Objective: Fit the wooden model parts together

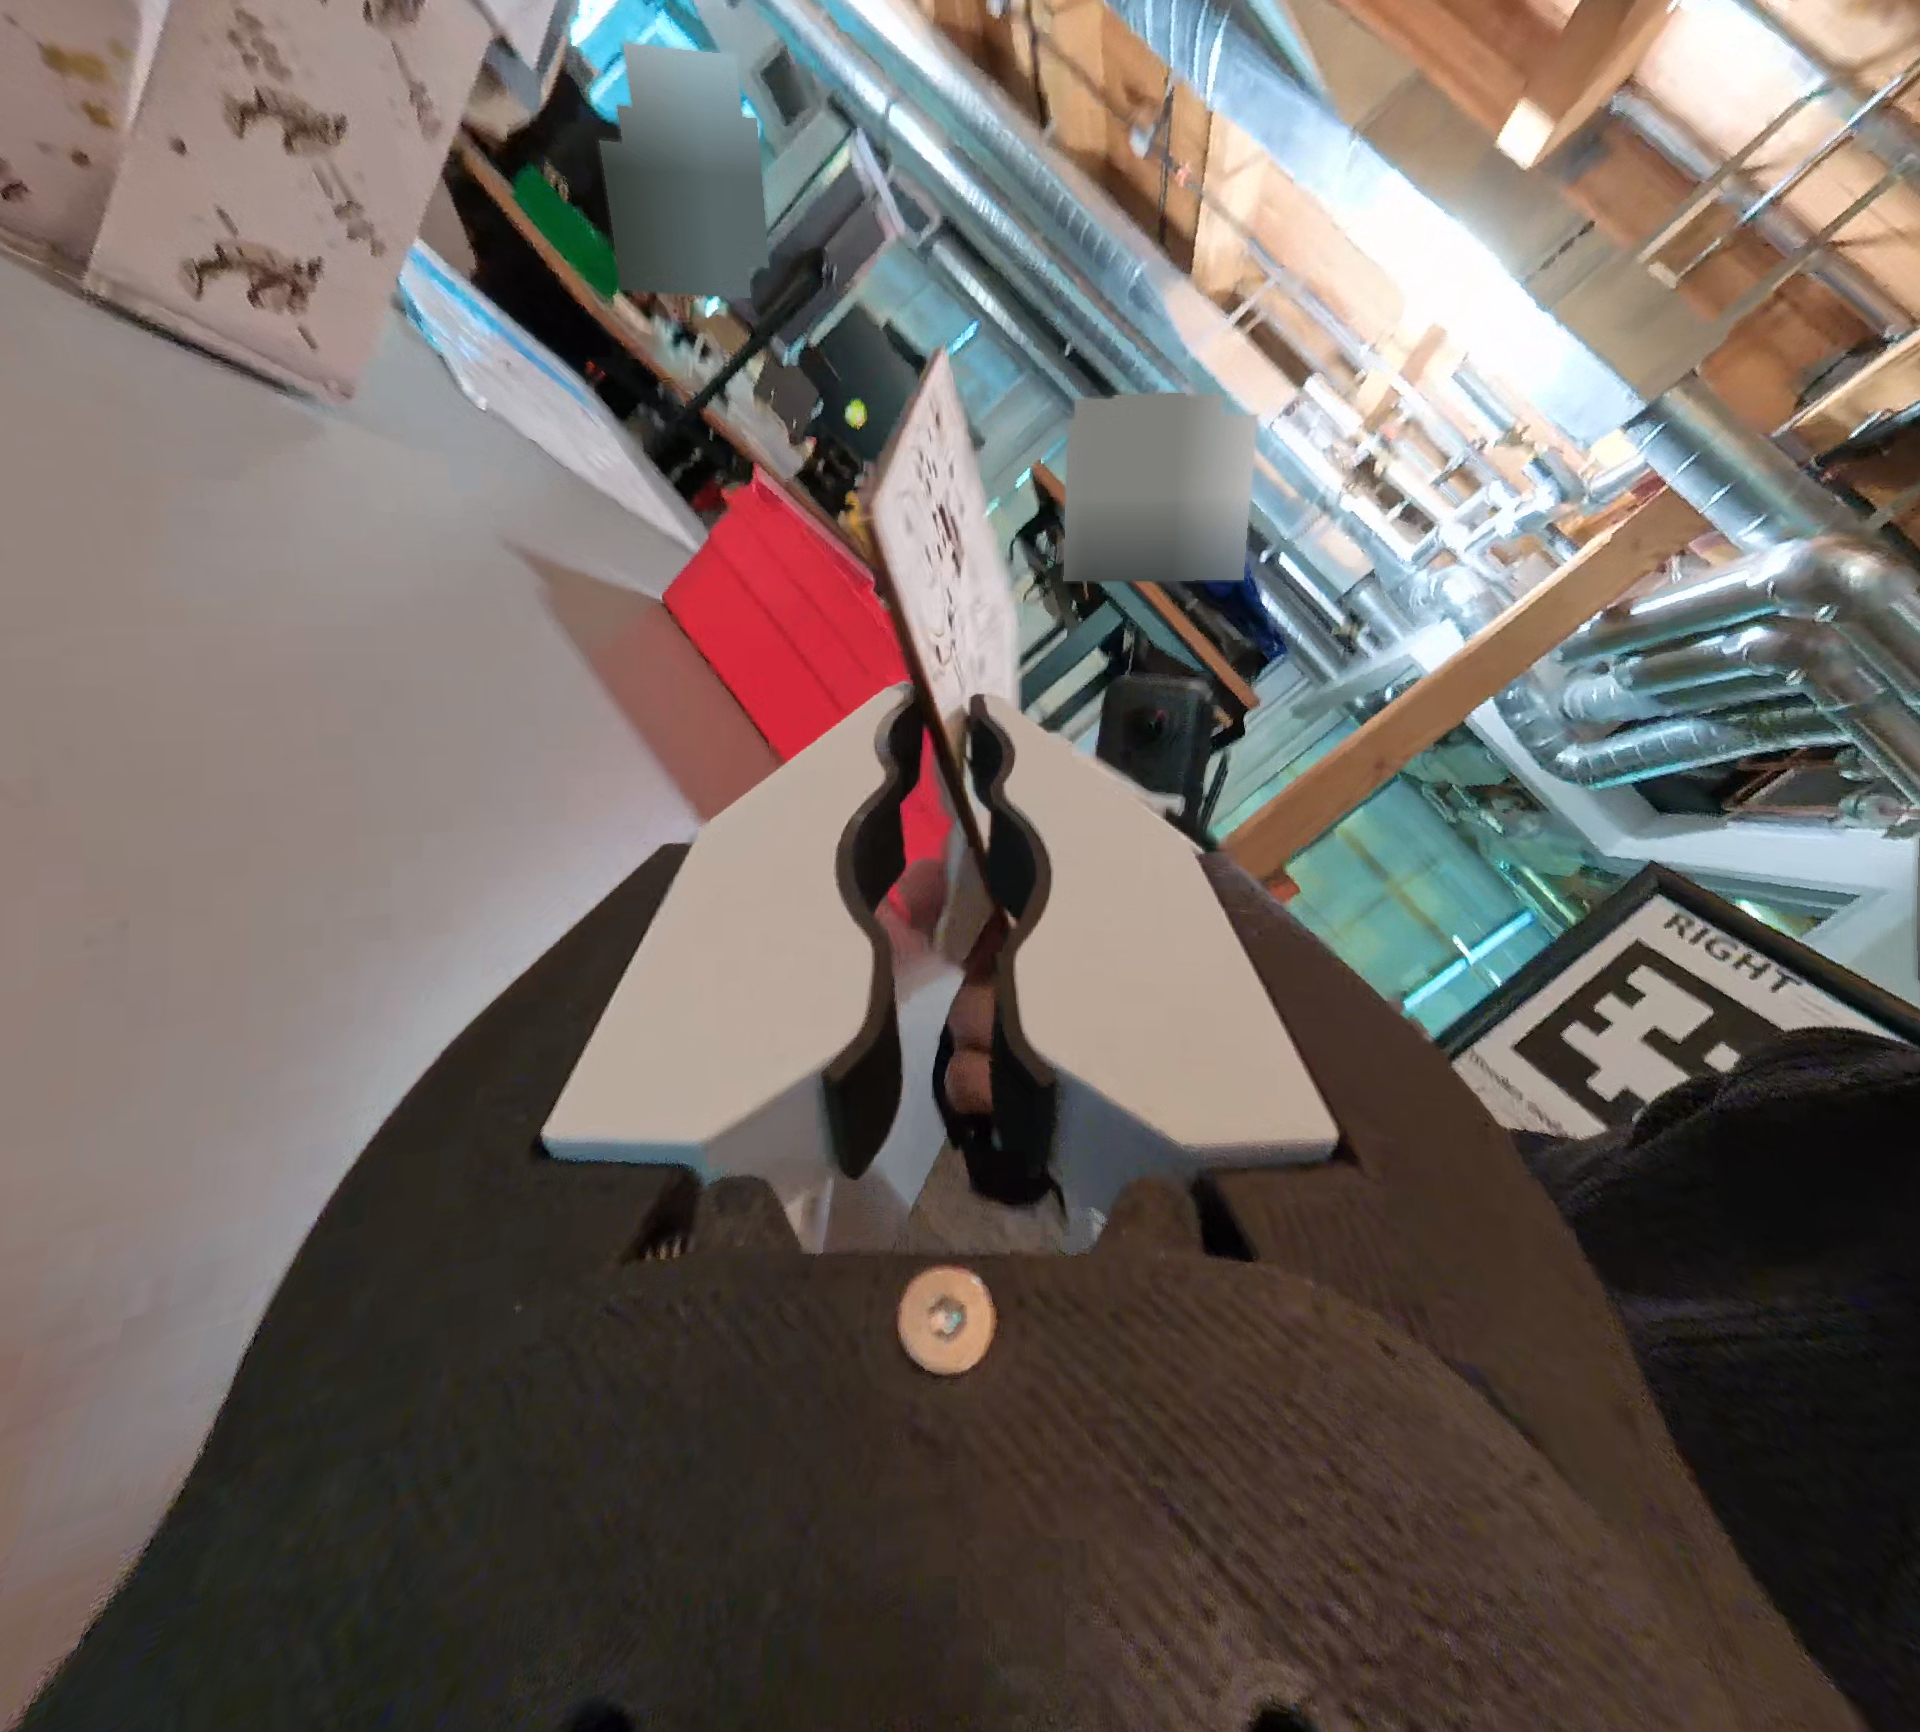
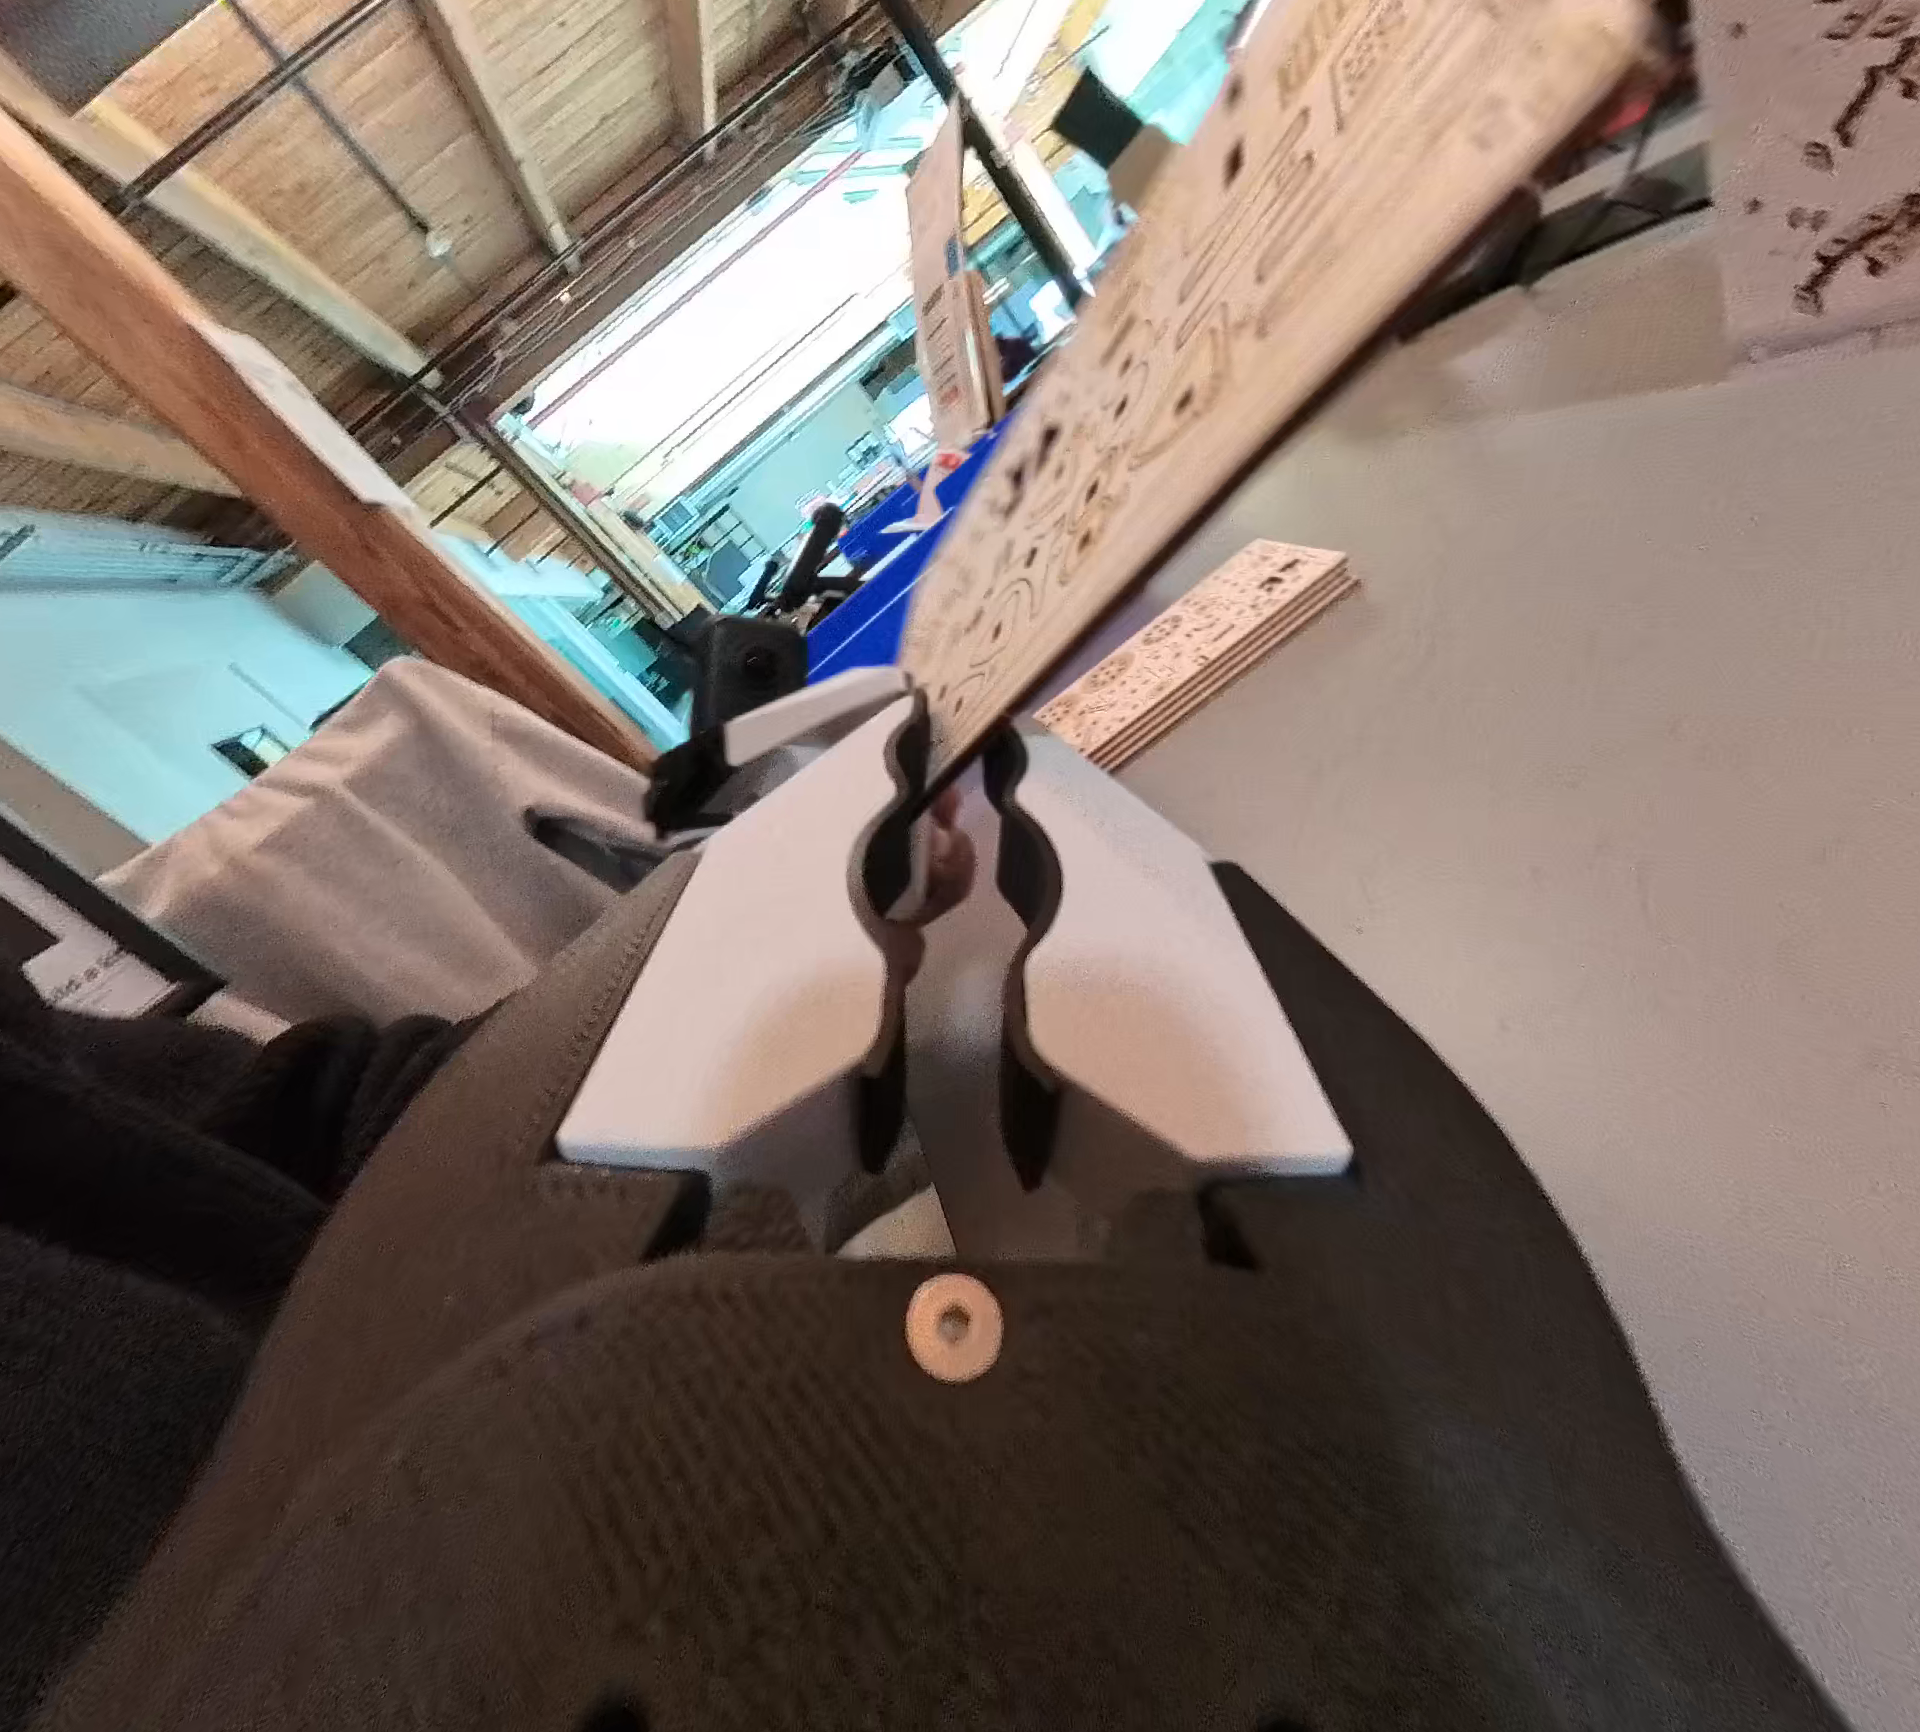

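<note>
Between my left gripper's (image 1: pixel 943 714) fingertips: one laser-cut wooden sheet (image 1: pixel 951 539), pinched at its lower edge, raised above the white table (image 1: pixel 260 747). My right gripper (image 2: pixel 961 732) clamps that sheet's (image 2: pixel 1226 332) near corner. Stack of spare sheets (image 2: pixel 1205 643) lies flat on the table (image 2: pixel 1558 851) beyond.

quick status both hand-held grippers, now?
Left hand-held gripper: shut on a wooden parts sheet, held edge-on.
Right hand-held gripper: shut on a wooden parts sheet, lifted off the table.

table (image 2: pixel 1558 903) open right | sheet stack (image 2: pixel 1205 654) ahead | box (image 1: pixel 208 72) left
</note>
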Motion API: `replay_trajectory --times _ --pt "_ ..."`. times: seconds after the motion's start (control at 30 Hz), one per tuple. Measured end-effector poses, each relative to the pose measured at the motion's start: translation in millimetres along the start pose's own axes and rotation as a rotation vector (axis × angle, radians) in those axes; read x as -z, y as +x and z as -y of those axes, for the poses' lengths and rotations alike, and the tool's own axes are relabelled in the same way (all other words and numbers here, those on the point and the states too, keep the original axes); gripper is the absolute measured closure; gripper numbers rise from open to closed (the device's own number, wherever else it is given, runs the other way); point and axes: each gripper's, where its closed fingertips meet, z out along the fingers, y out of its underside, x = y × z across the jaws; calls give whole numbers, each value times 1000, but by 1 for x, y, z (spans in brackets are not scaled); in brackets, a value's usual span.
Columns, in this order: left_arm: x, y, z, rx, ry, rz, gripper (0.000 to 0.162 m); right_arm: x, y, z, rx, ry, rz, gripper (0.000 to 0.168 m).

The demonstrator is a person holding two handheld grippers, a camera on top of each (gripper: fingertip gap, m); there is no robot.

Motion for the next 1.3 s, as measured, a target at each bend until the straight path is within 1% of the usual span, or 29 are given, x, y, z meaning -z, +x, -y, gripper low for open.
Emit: replay_trajectory --times 0.03,0.07,0.1,0.13,0.17,0.2,0.27,0.33,0.43,0.47,0.53,0.57,0.7,0.8,0.87,0.93,1.3 --pt "-1 -5 -4 4 -47 4 151 1 1 1 16 -27 3 163" --pt "-1 -8 -8 -5 -94 1 141 2 3 -1 48 -79 4 167" --pt "-1 -11 -8 -21 -127 -2 133 3 4 -4 97 -132 12 167" --pt "0 -10 -7 -42 -153 -22 129 5 3 -8 157 -186 37 167" --pt "1 -10 -8 -59 -188 -35 121 8 4 -14 201 -258 54 166" --pt "2 -12 -9 -79 -224 -33 119 10 6 -20 228 -320 61 167" --pt "4 -14 -15 -120 -285 -40 119 13 7 -27 233 -379 82 168" --pt "5 -14 -21 -157 -344 -46 120 14 8 -35 195 -428 98 168" --pt "8 -19 -24 -233 -382 -19 125 17 8 -48 158 -510 119 167" --pt "9 -19 -23 -245 -385 -17 130 17 8 -51 146 -530 125 168" --pt "11 -19 -23 -243 -399 -32 148 17 8 -54 109 -539 133 167" --pt "12 -19 -23 -237 -404 -38 151 17 8 -54 86 -540 140 167" --pt "13 -19 -24 -230 -412 -45 152 17 10 -59 27 -561 146 168" --pt "11 -21 -26 -233 -411 -33 147 17 12 -66 2 -588 139 167" --pt "10 -20 -27 -225 -406 -35 146 17 11 -70 -11 -603 142 167" --pt "10 -20 -27 -225 -407 -35 150 17 11 -74 -9 -613 144 167" --pt "9 -21 -29 -168 -405 -43 153 13 9 -90 -4 -649 152 167"
